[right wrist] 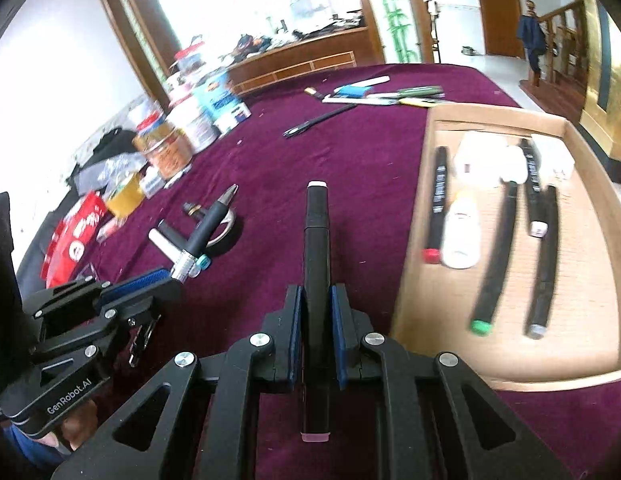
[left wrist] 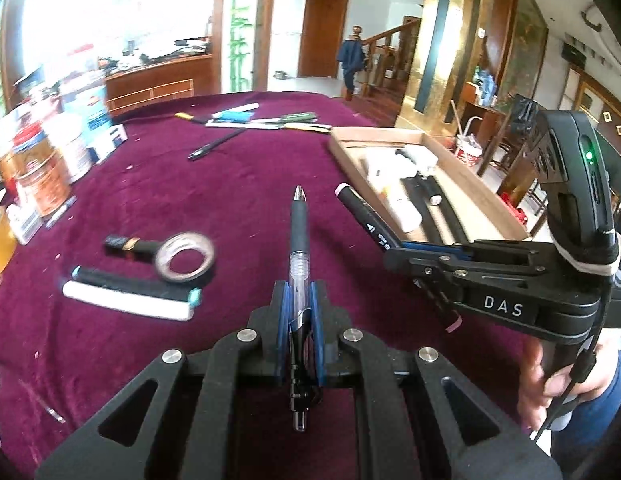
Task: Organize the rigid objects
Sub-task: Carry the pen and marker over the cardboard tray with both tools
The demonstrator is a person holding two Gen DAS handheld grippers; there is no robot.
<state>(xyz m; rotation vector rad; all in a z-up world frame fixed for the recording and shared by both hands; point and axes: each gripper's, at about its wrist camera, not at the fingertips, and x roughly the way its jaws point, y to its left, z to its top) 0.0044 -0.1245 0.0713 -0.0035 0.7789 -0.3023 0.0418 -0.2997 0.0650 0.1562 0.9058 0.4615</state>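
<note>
Left claw point(left wrist: 300, 300) is pinching a gel pen point(left wrist: 299, 236) between its blue pads, the pen's silver tip pointing forward above the bench point(left wrist: 238, 184), which is wearing a maroon cloth. Right claw point(right wrist: 316, 300) is pinching a black marker point(right wrist: 317, 240) upright along its fingers, a pale cap at the far end and a pink one at the near end. Cardboard tray point(right wrist: 414, 208) is lying on the bench just right of the right claw and is holding several black markers, with red, green and grey caps showing, beside white items that are blurring together. Tape roll point(left wrist: 185, 257) is resting on the cloth left of the gel pen, touching a small dark tube; a white stick point(left wrist: 126, 300) is lying near it. Cans and boxes point(left wrist: 50, 160) are standing along the bench's left edge, and loose pens point(left wrist: 266, 120) are lying at the far side.
</note>
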